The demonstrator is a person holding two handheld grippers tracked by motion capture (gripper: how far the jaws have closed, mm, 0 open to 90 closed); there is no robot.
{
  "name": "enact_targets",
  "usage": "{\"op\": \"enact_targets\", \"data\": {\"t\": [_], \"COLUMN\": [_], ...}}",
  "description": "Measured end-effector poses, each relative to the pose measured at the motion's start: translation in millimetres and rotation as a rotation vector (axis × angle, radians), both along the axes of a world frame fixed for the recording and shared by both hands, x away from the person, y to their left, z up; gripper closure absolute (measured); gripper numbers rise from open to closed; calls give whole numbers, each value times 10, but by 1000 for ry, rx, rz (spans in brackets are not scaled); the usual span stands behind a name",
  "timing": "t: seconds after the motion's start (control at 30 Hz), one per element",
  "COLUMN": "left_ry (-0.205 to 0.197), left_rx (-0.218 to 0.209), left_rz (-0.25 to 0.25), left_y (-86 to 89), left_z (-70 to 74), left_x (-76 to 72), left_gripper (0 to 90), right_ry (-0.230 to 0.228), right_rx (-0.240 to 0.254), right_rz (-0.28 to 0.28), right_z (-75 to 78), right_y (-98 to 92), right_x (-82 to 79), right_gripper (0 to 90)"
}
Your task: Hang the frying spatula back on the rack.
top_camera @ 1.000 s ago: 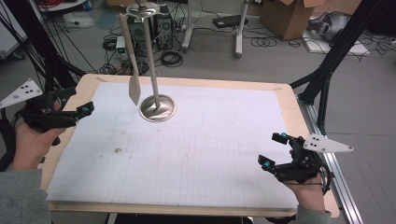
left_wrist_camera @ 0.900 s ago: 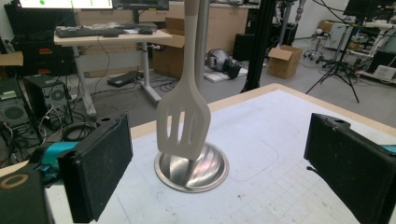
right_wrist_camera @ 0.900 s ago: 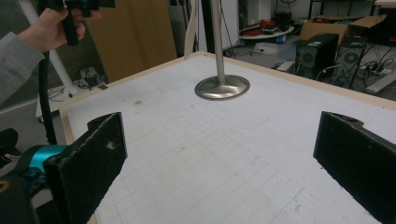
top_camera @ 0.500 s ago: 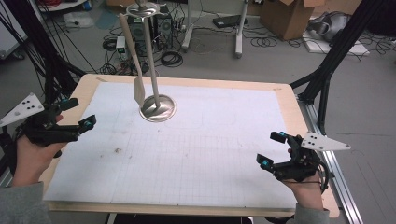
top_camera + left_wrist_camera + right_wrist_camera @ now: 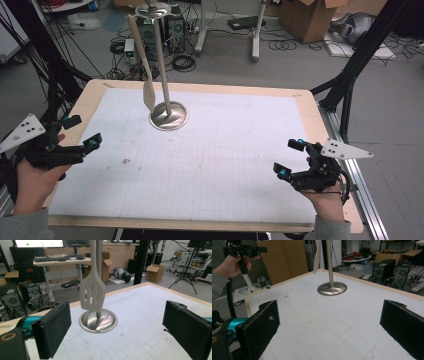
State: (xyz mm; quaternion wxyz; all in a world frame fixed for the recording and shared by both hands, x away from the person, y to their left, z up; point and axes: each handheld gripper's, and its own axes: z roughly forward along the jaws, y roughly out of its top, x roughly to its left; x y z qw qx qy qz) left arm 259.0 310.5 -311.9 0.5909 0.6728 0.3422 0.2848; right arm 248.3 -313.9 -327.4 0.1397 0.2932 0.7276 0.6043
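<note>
Gridded white paper (image 5: 210, 170) covered the wooden table (image 5: 90, 95); cables and cardboard boxes (image 5: 305, 20) cluttered the floor behind. Spatula (image 5: 148, 95) hung from the metal stand (image 5: 169, 116) at the far left. Left gripper (image 5: 82, 134) and right gripper (image 5: 290, 159) both gaped apart, nothing in them, well apart from the stand.

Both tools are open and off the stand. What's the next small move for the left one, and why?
Probably ease the left tool forward toward the pale slotted spatula hanging from the metal stand with a round base. Its jaws stand wide open, empty, and already face the spatula's blade in the left gripper view, with a gap left to close. The right tool sits farther off at the table's near right edge.
</note>
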Motion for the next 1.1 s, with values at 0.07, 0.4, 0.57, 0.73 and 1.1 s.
{"op": "enact_targets", "data": {"t": [0.07, 0.4, 0.57, 0.73, 1.1], "left_ry": [0, -2, 3, 4, 12], "left_rx": [6, 11, 12, 4, -2], "left_rz": [6, 29, 41, 50, 53], "left_y": [-9, 8, 47, 78, 85], "left_z": [-21, -107, -143, -180, -245], "left_x": [-22, -117, -144, -193, -246], "left_gripper": [87, 87, 87, 87, 87], "right_ry": [5, 3, -5, -6, -26], "right_rx": [-2, 0, 4, 1, 3], "right_rz": [-1, -7, -13, -19, -33], "right_z": [-1, -1, 4, 3, 11], "right_y": [3, -5, -25, -26, -48], "right_x": [6, 10, 2, 2, -13], "right_gripper": [14, 14, 13, 14, 14]}}
